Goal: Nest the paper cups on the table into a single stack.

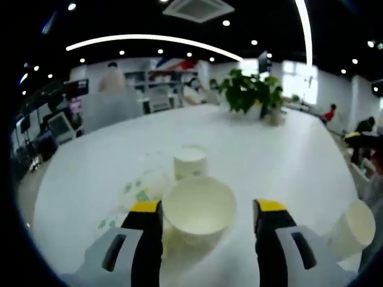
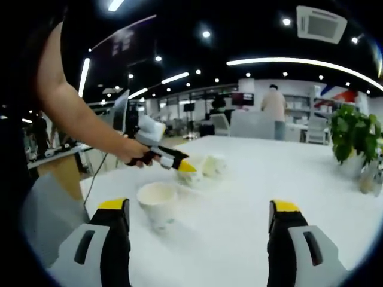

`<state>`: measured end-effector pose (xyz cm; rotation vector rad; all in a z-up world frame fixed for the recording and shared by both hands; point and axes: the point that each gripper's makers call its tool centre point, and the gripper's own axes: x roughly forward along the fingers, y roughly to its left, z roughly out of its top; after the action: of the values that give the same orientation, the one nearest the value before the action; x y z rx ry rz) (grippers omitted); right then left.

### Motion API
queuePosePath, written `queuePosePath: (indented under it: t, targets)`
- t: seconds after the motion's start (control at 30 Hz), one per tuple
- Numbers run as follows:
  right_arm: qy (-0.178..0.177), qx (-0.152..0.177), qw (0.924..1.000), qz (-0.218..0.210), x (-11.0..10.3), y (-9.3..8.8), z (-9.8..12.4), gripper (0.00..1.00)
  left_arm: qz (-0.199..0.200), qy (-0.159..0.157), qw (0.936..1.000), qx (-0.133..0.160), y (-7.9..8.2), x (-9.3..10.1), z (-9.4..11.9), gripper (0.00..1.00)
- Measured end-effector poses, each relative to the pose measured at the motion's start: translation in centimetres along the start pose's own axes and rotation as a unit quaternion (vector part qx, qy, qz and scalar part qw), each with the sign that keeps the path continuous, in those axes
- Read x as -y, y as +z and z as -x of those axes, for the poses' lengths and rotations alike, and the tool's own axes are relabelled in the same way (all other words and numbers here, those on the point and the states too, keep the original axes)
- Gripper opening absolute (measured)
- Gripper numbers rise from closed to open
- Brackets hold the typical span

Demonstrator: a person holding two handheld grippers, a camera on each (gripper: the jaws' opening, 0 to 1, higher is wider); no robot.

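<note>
A white paper cup (image 1: pixel 198 210) sits between the jaws of my left gripper (image 1: pixel 207 206), its open mouth toward the camera. The jaws stand open around it; the left one is close to its rim and the right one is apart. Behind it, another cup (image 1: pixel 190 162) stands upside down, and a blurred cup with green print (image 1: pixel 142 186) lies to its left. A further cup (image 1: pixel 355 228) stands at the right. In the right gripper view, that cup (image 2: pixel 158 204) stands upright ahead of my open right gripper (image 2: pixel 198 208). A hand holds the left gripper (image 2: pixel 178 163) at two cups (image 2: pixel 206 165).
The white table (image 1: pixel 287 155) stretches far ahead with open surface. A potted plant (image 1: pixel 248 89) stands at its far end, also seen as the plant (image 2: pixel 353 134). A person (image 1: pixel 111 95) stands beyond the table. My arm (image 2: pixel 78 113) crosses the left side.
</note>
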<state>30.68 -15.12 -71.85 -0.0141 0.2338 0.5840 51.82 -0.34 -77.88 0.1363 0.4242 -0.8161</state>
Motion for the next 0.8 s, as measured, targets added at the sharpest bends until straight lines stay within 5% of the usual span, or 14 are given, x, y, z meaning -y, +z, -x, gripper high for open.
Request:
queuePosePath:
  t: [0.33, 0.8]
  targets:
    - [0.0, 0.0, 1.0, -0.007, 0.0, -0.1, 0.0, 0.94, -0.006, 0.007, 0.9999, -0.014, -1.0, 0.9, -1.7, 0.67]
    - [0.002, -0.005, 1.0, -0.006, -0.1, -0.2, -0.1, 0.93, 0.01, 0.02, 0.9994, -0.026, -1.6, -0.3, -1.9, 0.5]
